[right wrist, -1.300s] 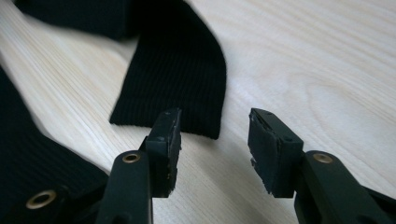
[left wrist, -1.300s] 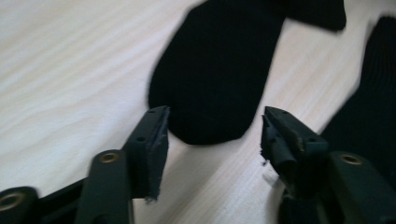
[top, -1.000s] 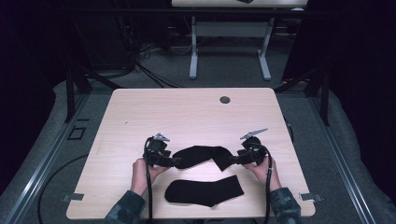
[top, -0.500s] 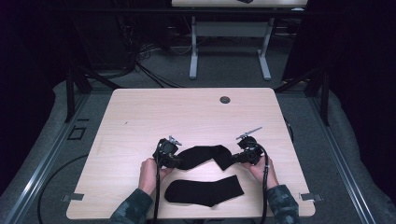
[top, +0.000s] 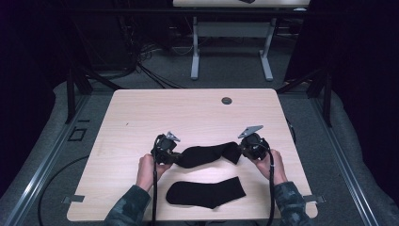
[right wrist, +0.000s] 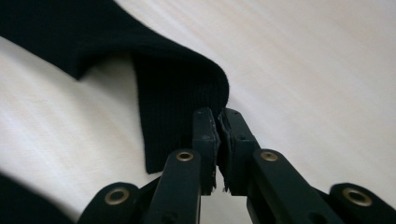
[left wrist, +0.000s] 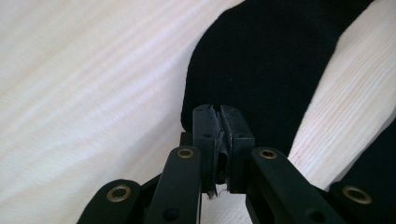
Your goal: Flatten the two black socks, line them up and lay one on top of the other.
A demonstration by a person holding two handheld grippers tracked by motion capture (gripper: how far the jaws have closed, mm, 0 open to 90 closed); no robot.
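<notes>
Two black socks lie on the light wooden table (top: 141, 117). The upper sock (top: 207, 154) stretches between my two grippers. My left gripper (top: 175, 158) is shut on its left end, and its jaws have just been closing on that end. In the left gripper view the pads (left wrist: 205, 128) pinch the sock's (left wrist: 266, 60) edge. My right gripper (top: 240, 151) is shut on the folded right end, raised a little off the table. The right gripper view has the ribbed cuff (right wrist: 177, 93) caught between the pads (right wrist: 236, 130). The lower sock (top: 205, 192) lies flat near the front edge, untouched.
A small dark grommet (top: 227, 100) sits near the table's far edge. Behind the table stands another desk on white legs (top: 195, 52), with cables on the grey floor. A person's camouflage sleeves (top: 127, 207) come in at the front edge.
Both grippers moved in to the upper sock's ends and closed on them. The right end of the sock has since risen slightly with the right gripper.
</notes>
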